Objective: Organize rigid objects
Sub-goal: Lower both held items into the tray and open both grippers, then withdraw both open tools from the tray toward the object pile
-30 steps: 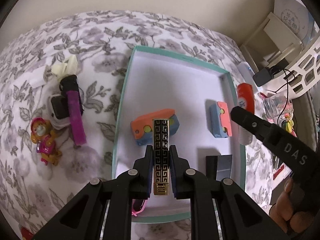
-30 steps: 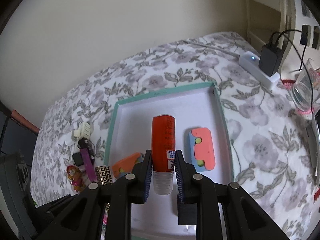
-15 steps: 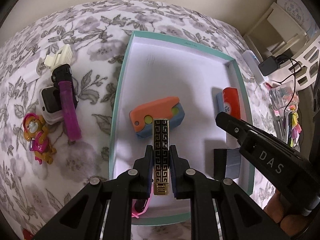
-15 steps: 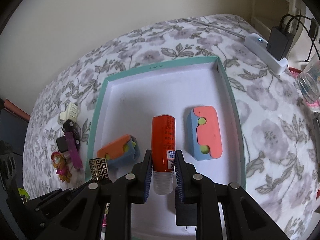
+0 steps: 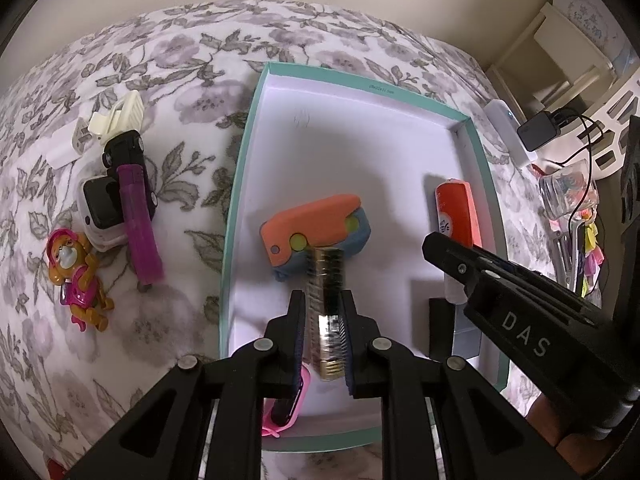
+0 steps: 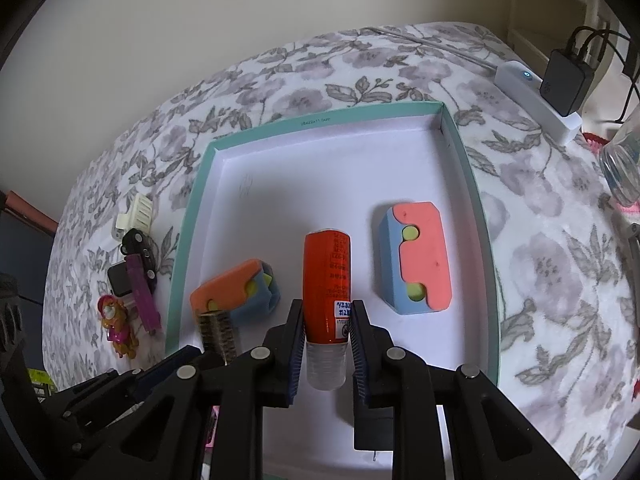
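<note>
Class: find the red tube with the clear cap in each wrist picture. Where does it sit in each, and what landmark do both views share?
Left wrist: red tube at right, inside the teal tray.
Right wrist: red tube low centre, between the right gripper fingers.
Shared landmark: orange-and-blue block.

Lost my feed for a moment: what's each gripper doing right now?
Left gripper: shut on the gold patterned bar.
Right gripper: shut on the orange tube.
</note>
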